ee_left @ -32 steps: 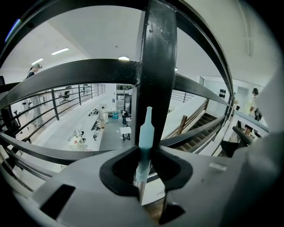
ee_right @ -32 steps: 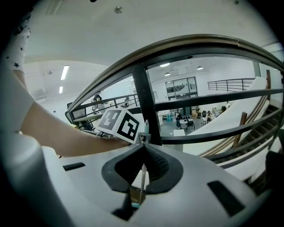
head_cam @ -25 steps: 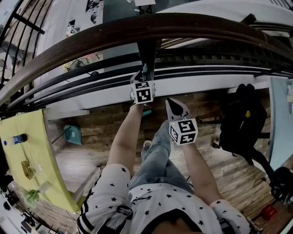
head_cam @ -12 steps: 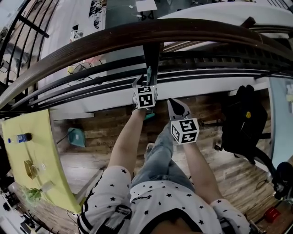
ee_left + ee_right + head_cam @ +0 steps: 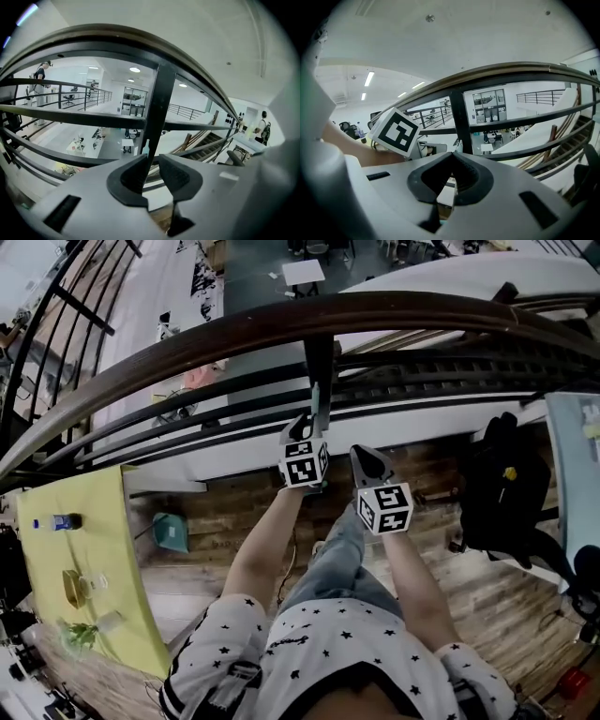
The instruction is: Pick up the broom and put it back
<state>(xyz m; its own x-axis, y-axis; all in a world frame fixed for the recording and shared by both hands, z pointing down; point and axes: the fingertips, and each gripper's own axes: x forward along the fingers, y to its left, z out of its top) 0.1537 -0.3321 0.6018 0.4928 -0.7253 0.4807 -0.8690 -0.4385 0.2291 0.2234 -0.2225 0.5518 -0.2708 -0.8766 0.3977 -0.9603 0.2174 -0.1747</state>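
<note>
The left gripper (image 5: 303, 420) hangs at the upright black metal railing post (image 5: 320, 357). Its grey jaws have just been closing and stand partly apart, pinching nothing; through the gap we see only ledge and floor. The right gripper (image 5: 362, 453) waits just beside it, jaw tips pressed together and empty.

The broom shows only as a slim pale-teal handle (image 5: 316, 401), standing upright against that post under the curved brown wooden handrail (image 5: 281, 320). In the left gripper view its top peeks out just past the tip of the left-hand pad. We cannot tell whether the pad touches it. The shaft below and the brush end are hidden behind the gripper and the person's arm.

We judge the broom light and stiff — a long, smooth rod that will not bend, but could slide through the pads or swing about them, with the hidden brush end pulling it out of line. The surest hold, we think, is square across the shaft a little below its top, with the rubber pads closed firmly. As it leans now, a nudge could tip it along the rail.
</note>
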